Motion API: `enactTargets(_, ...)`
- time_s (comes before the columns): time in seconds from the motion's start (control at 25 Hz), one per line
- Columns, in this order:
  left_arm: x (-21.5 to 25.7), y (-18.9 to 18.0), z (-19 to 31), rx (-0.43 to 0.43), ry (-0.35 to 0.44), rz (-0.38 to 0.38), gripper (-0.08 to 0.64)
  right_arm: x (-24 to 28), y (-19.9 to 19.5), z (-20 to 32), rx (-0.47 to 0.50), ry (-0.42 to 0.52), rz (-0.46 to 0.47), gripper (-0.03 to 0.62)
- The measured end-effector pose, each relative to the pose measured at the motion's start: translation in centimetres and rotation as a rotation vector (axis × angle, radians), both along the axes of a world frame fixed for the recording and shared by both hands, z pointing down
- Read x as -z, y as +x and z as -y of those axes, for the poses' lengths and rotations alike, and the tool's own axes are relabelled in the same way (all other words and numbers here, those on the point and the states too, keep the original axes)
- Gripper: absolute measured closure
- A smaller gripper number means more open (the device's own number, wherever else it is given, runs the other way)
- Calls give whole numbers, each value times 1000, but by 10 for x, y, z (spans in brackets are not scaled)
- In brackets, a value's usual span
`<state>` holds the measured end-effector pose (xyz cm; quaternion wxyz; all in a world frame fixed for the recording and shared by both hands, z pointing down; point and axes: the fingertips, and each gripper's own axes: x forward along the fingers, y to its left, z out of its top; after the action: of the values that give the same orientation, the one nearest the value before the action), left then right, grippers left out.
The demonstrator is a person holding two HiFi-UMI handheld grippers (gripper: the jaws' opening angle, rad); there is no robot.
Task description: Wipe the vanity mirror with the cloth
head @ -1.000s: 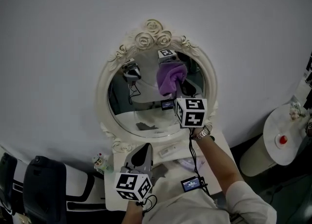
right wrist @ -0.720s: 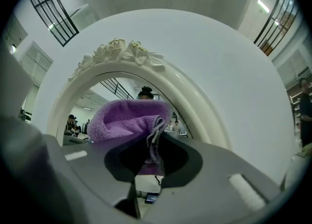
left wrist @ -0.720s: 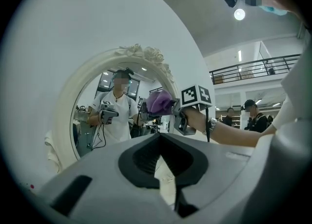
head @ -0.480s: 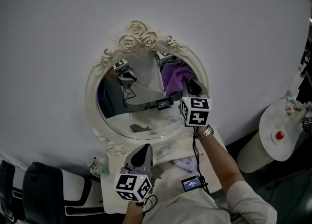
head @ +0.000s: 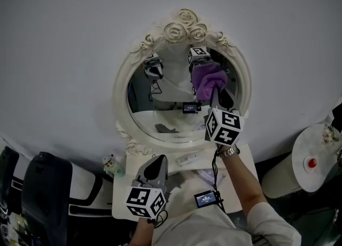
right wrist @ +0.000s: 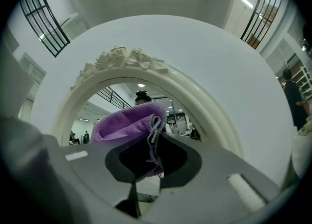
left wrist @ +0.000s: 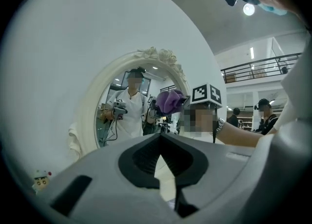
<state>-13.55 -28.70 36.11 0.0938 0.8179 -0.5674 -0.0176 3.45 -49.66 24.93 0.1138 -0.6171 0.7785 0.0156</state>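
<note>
The oval vanity mirror in its cream rose-carved frame (head: 122, 95) hangs on the white wall above a small table. My right gripper (head: 215, 94) is raised to the glass's upper right and is shut on a bunched purple cloth (head: 208, 79), which lies against the glass with its reflection just behind. In the right gripper view the cloth (right wrist: 129, 123) bulges over the jaws in front of the frame (right wrist: 161, 72). My left gripper (head: 156, 160) is held low over the table, shut and holding nothing. The left gripper view also has the cloth (left wrist: 169, 100) in sight, against the mirror.
A small white vanity table (head: 120, 202) stands under the mirror, with a little figurine (head: 110, 162) at its left corner and a pale flat item (head: 187, 159) on it. A dark chair (head: 48, 197) is at the left, a round white side table (head: 312, 164) at the right.
The cloth has slid from the middle of the glass towards its upper right edge. The head view has shifted sideways and back. My left gripper has stayed low over the table.
</note>
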Motion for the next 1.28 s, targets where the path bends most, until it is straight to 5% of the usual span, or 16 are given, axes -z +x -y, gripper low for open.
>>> enactTargets(0.36,4,-60,-36,177,10,5,560,-45,-177,-30,342,-53,-103,532)
enactTargets(0.68,-5,-128,-89,412,-16,13,560,-83,-281,-45,498,-123,-153,532)
enactTargets(1.0,-12,-146,-101,466,-39,12,560,-88,-297,-37,466,-118,-165,534)
enactTargets(1.28,-7,-120,-74,349,-23,30,560,-88,-254,-29,422,-125,-164,531)
